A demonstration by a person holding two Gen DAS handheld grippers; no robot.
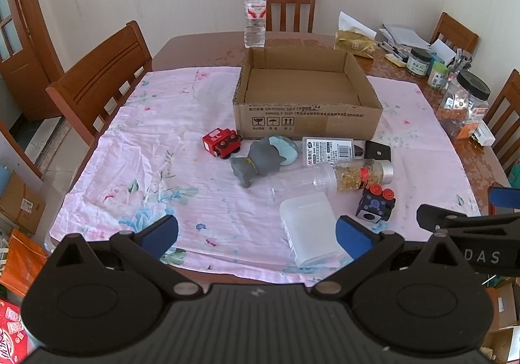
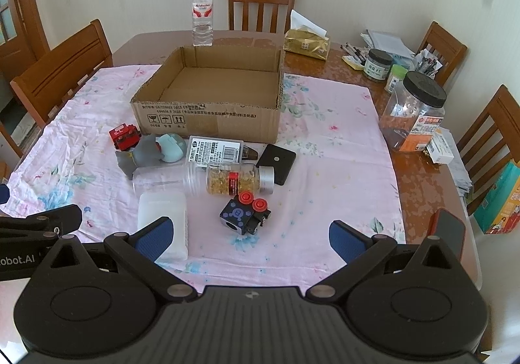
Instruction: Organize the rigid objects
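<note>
An open, empty cardboard box (image 1: pixel 307 117) (image 2: pixel 208 123) stands on the pink floral cloth (image 1: pixel 146 143) (image 2: pixel 325 153). In front of it lie a red toy train (image 1: pixel 222 141) (image 2: pixel 123 136), a grey toy figure (image 1: pixel 260 161) (image 2: pixel 146 154), a labelled flat case (image 1: pixel 328 149) (image 2: pixel 216 149), a black square pad (image 1: pixel 377 151) (image 2: pixel 276 164), a clear bottle of gold capsules (image 1: pixel 341 177) (image 2: pixel 208 180), a dark cube with red buttons (image 1: pixel 375 205) (image 2: pixel 245 213) and a white translucent box (image 1: pixel 308 229) (image 2: pixel 162 221). My left gripper (image 1: pixel 256 235) is open and empty near the front edge, left of the white box. My right gripper (image 2: pixel 248 239) is open and empty, just before the cube.
A water bottle (image 1: pixel 255 15) (image 2: pixel 202 13) stands behind the box. Jars (image 2: pixel 412 110), pens, papers and a gold packet (image 2: pixel 307 42) crowd the table's right side. Wooden chairs (image 1: pixel 100 78) surround the table. A red-cased phone (image 2: pixel 450 231) lies at the right edge.
</note>
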